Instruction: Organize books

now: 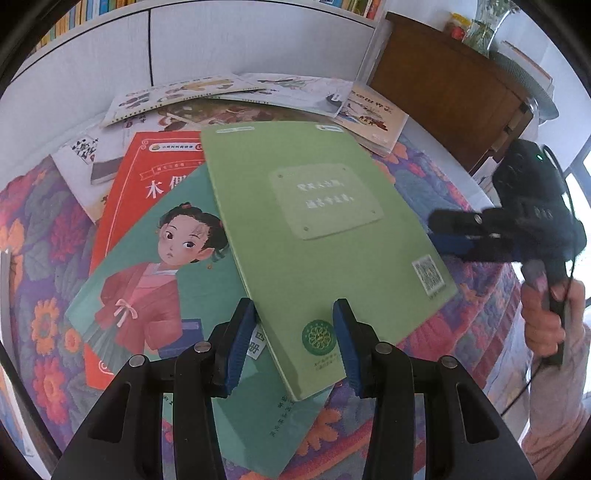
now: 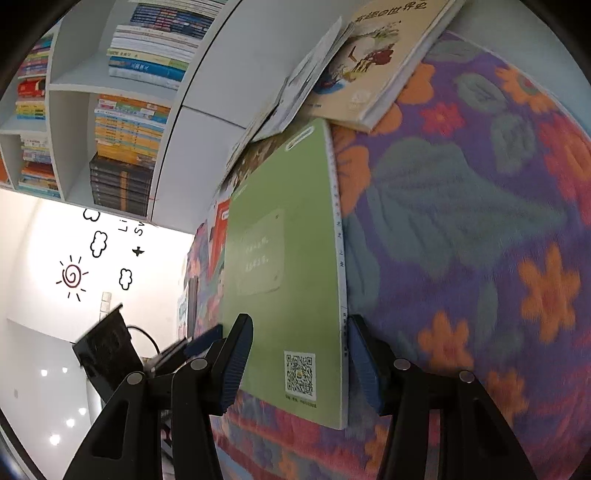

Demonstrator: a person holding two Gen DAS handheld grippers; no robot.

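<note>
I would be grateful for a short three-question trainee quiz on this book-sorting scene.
1. True or false: the green book lies with its QR code facing up.
2. Which book lies directly under the green one? A) the teal book with the girl in a red robe B) a blue atlas C) a black notebook
3. Fill in: the books lie on a ____ quilt.

Key: 1 true; 2 A; 3 floral

Flowery blanket (image 1: 461, 192), brown wooden cabinet (image 1: 443, 92) with a glass vase (image 1: 484, 26), sun drawing (image 2: 72, 277) on the wall.
</note>
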